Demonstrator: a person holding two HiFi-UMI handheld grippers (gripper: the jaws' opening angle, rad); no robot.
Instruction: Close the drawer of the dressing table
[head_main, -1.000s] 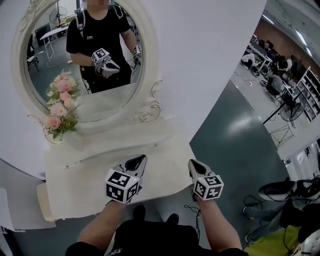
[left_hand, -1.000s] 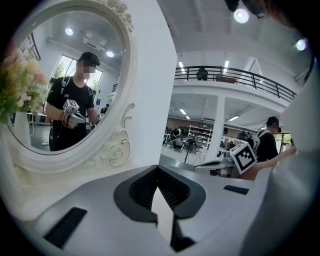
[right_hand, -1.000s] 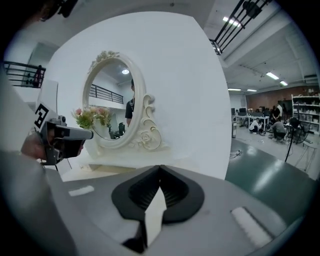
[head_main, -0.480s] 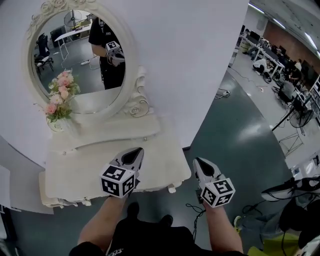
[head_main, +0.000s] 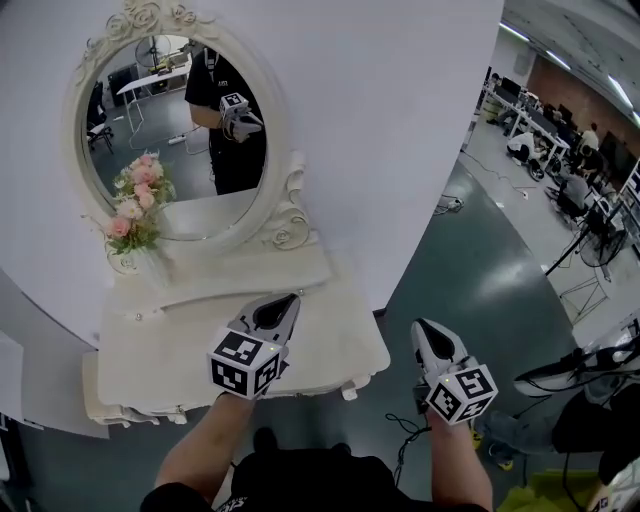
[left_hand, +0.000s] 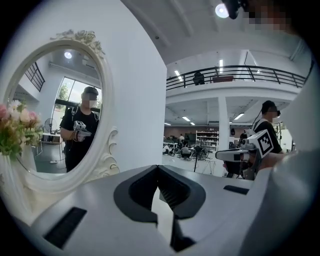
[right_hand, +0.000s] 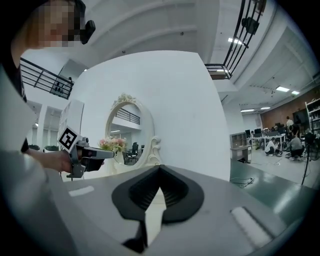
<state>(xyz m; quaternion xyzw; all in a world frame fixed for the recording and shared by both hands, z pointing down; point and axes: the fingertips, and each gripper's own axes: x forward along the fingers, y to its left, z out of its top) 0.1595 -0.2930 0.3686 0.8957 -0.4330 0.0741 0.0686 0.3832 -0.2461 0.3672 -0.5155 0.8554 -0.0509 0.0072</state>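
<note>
The white dressing table (head_main: 170, 360) stands against a white wall, with an oval mirror (head_main: 175, 140) and pink flowers (head_main: 135, 205) on it. Its drawer front (head_main: 190, 303), with a small knob at each end, sits flush with the table. My left gripper (head_main: 288, 303) hovers over the tabletop near the front edge, shut and empty. My right gripper (head_main: 424, 328) hangs over the floor just right of the table, also shut and empty. In the left gripper view the left gripper (left_hand: 158, 167) points past the mirror (left_hand: 60, 110). In the right gripper view the right gripper (right_hand: 160, 167) faces the mirror (right_hand: 127, 135).
A grey-green floor (head_main: 470, 270) opens to the right, with a cable (head_main: 400, 430) by my feet. Far right are desks with people and a standing fan (head_main: 590, 230). Bags lie at the lower right (head_main: 570, 380).
Both grippers have lifted and drawn back from the table. The right one has gone from above the tabletop to beyond its right edge. The drawer stays flush.
</note>
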